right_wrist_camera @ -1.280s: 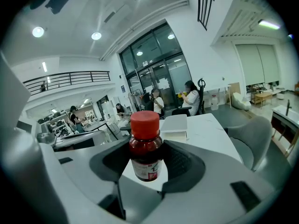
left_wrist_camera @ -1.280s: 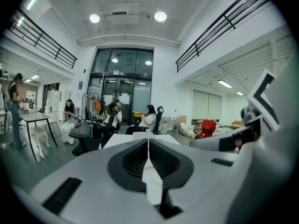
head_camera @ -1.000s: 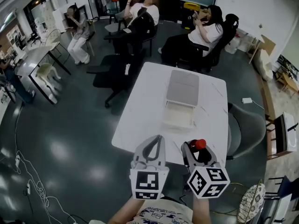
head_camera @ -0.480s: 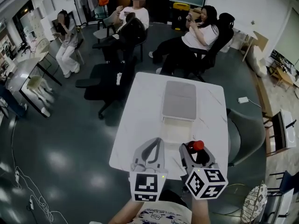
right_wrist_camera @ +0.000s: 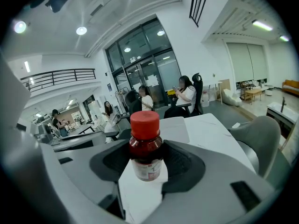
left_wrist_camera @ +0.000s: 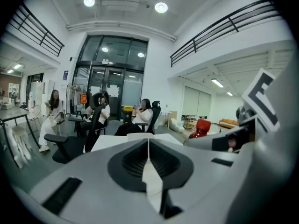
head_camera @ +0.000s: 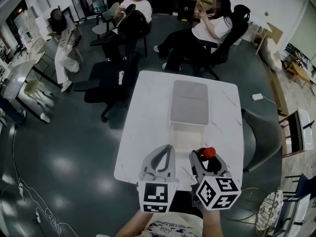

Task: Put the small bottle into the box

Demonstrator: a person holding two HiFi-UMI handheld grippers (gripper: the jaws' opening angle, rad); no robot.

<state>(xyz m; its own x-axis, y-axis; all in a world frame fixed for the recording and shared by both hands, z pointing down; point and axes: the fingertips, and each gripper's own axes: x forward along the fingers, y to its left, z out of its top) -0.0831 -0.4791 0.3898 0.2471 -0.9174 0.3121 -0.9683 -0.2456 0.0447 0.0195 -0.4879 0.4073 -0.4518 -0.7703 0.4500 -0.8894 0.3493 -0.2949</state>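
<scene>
In the head view, my left gripper point(head_camera: 167, 152) and my right gripper point(head_camera: 208, 157) sit side by side over the near edge of the white table point(head_camera: 148, 112). The right one holds the small bottle point(head_camera: 209, 153) upright, its red cap on top. The box point(head_camera: 186, 137) lies open on the table beyond both grippers, apart from the bottle, and its grey lid point(head_camera: 189, 102) lies back flat on the far side. 3 people sit in chairs past the table's far end.

In the left gripper view, my left gripper point(left_wrist_camera: 148, 146) has its 2 fingers pressed together along a thin seam, with nothing between them. Off to the right I see the small bottle point(left_wrist_camera: 202, 128) standing up out of my right gripper point(left_wrist_camera: 233, 139).

In the right gripper view, my right gripper point(right_wrist_camera: 145, 164) pinches the small bottle point(right_wrist_camera: 145, 148) by its lower body, 1 finger on each side. The bottle stands upright, with a red cap point(right_wrist_camera: 144, 122), dark red contents and a white label. The grey lid point(right_wrist_camera: 176, 128) shows behind it on the table point(right_wrist_camera: 210, 132).
</scene>
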